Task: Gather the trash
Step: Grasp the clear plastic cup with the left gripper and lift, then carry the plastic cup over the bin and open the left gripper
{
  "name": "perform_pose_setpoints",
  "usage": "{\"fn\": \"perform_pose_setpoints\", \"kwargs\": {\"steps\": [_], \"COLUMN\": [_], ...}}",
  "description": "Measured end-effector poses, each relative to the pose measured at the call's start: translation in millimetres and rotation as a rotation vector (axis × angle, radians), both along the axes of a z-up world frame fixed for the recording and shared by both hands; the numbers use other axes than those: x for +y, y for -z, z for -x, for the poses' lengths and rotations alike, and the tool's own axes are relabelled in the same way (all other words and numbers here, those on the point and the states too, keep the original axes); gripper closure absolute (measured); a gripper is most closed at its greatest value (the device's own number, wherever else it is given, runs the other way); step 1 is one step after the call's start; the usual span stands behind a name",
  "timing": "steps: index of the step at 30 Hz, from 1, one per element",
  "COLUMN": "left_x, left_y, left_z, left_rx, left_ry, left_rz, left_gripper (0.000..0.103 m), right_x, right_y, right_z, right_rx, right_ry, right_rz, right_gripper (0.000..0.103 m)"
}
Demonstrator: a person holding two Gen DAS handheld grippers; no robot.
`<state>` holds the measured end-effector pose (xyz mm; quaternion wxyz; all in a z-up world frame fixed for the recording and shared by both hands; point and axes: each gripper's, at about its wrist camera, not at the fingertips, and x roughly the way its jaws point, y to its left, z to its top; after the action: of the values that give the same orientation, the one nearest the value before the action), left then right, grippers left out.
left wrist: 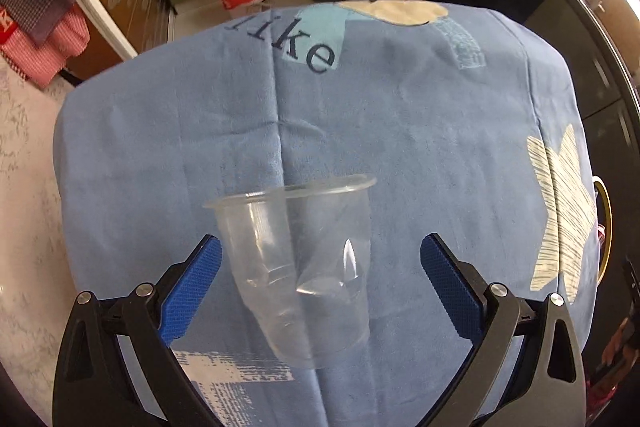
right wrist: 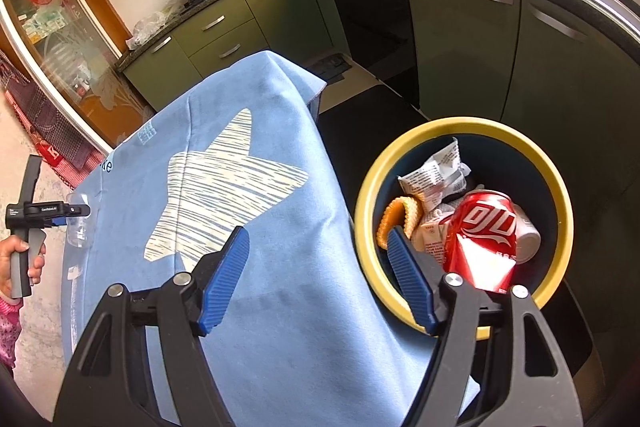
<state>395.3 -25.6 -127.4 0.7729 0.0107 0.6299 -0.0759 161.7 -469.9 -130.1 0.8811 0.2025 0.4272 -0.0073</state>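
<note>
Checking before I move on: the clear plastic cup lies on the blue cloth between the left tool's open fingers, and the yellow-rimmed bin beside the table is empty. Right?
Not quite. The yellow-rimmed bin is not empty: the right wrist view shows a red can, a white wrapper and other scraps in it. The rest stands: the clear plastic cup lies on the blue cloth between the open fingers of the left tool.

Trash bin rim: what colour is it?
Yellow, on the trash bin, clearest in the right wrist view.
</note>
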Motion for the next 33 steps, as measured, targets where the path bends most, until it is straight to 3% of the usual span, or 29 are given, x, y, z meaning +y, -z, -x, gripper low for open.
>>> {"fn": "perform_pose_setpoints", "kwargs": {"steps": [2, 4, 9, 15, 21, 27, 33], "left_x": [-0.7, -1.6, -5.9, -51.8, -158.5, -296.1, -437.5], "left_y": [6.1, 13.1, 3.4, -45.0, -80.0, -88.0, -67.2], "left_z": [-1.2, -1.4, 12.7, 64.8, 120.1, 149.4, 156.7], "left_rx": [0.007, 0.024, -0.044, -0.176, -0.254, -0.218, -0.124], "left_ry": [-0.007, -0.014, 0.007, 0.169, 0.456, 0.698, 0.877], "left_rz": [-0.016, -0.011, -0.013, 0.005, 0.066, 0.195, 0.264], "left_gripper": [0.018, 0.039, 0.041, 0.041, 0.039, 0.039, 0.038], "right_x": [-4.0, -6.3, -9.1, -23.2, -54.8, -86.9, -123.1], "right_y": [0.8, 1.3, 0.1, -6.4, -7.8, -4.1, 1.5], "right_z": [1.7, 4.1, 11.6, 26.7, 55.2, 90.9, 127.4], "right_rx": [0.0, -0.003, -0.014, -0.035, -0.037, -0.057, -0.092], "right_ry": [0.005, 0.008, 0.01, 0.045, 0.152, 0.217, 0.283], "right_rz": [-0.006, -0.012, -0.017, -0.003, 0.013, -0.002, -0.046], "right_gripper": [0.035, 0.035, 0.035, 0.035, 0.035, 0.034, 0.033]}}
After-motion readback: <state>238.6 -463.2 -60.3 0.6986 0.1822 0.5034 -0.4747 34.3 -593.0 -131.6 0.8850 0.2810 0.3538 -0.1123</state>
